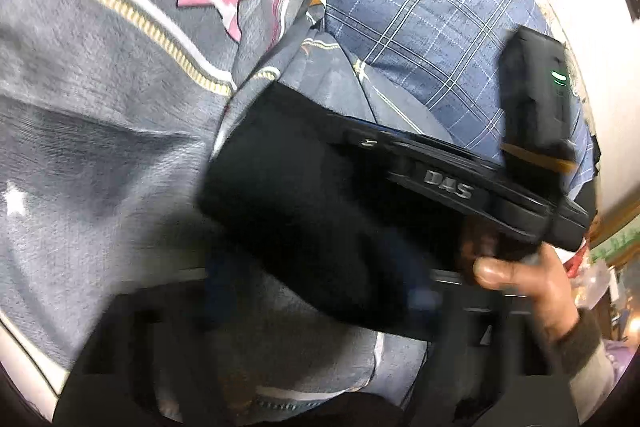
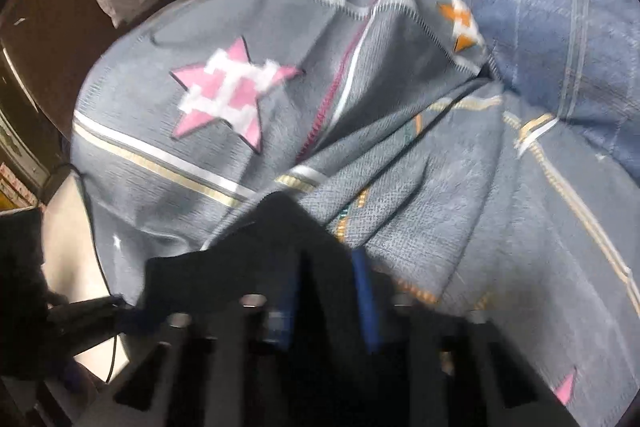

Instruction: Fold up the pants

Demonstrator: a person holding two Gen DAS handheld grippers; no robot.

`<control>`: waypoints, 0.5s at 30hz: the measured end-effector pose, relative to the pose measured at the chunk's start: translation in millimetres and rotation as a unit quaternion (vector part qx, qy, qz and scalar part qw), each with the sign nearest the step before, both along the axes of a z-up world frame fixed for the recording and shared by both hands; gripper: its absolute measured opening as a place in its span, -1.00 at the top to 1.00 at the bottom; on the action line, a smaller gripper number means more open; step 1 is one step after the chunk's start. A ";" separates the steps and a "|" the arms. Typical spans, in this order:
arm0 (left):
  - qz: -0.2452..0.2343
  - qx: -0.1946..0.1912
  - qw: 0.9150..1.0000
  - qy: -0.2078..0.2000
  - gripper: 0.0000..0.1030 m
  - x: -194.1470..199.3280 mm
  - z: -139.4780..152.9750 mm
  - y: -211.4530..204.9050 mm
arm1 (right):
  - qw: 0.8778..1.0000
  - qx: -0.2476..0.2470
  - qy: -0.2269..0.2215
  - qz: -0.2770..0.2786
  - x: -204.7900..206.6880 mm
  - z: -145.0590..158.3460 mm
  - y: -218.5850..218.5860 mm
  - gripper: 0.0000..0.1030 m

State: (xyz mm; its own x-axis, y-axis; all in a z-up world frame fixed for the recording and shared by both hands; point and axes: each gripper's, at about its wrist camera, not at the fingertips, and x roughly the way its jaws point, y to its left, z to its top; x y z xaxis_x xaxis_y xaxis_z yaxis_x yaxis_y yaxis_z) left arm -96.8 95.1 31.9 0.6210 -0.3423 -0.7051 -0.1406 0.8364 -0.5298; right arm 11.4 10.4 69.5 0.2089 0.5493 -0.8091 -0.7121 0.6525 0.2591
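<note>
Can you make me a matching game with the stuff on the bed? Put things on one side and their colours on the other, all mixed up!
Things:
1. big star on the grey blanket
2. small star
3. checked pillow
4. cloth in the right gripper

Colours:
A. blue with pale lines
B. black
C. pink and white
D. orange and white

Right pairs: 1-C, 2-D, 3-A, 4-B
</note>
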 end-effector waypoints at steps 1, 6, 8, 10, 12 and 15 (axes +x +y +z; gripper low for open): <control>-0.005 0.013 1.000 -0.007 0.34 -1.5 5.2 -2.5 | 1.000 0.006 -0.009 -0.004 -5.8 7.1 -3.4 0.73; -0.034 0.048 0.995 -0.077 0.41 -22.9 52.6 -20.4 | 0.995 0.071 -0.059 -0.039 -38.0 64.6 -46.5 0.76; -0.048 0.047 0.992 -0.102 0.44 -29.4 69.6 -28.4 | 0.990 0.099 -0.072 -0.063 -50.5 89.2 -75.0 0.86; -0.075 0.069 0.986 -0.131 0.44 -35.7 86.7 -46.6 | 0.984 0.124 -0.085 -0.096 -61.9 110.6 -107.8 0.94; -0.124 0.089 0.977 -0.151 0.43 -35.1 93.9 -71.7 | 0.977 0.148 -0.086 -0.131 -68.8 123.7 -138.8 0.94; -0.173 0.081 0.973 -0.129 0.43 -20.1 84.5 -102.3 | 0.970 0.151 -0.059 -0.183 -78.0 118.5 -178.5 0.94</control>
State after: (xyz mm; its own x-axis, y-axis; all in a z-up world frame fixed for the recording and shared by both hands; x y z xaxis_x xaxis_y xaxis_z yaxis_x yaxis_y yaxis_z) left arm -116.9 -7.2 116.4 0.6523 -0.4591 -0.6031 0.2836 0.8857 -0.3674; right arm -66.6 -168.1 188.0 0.5162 0.6289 -0.5814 -0.4831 0.7743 0.4087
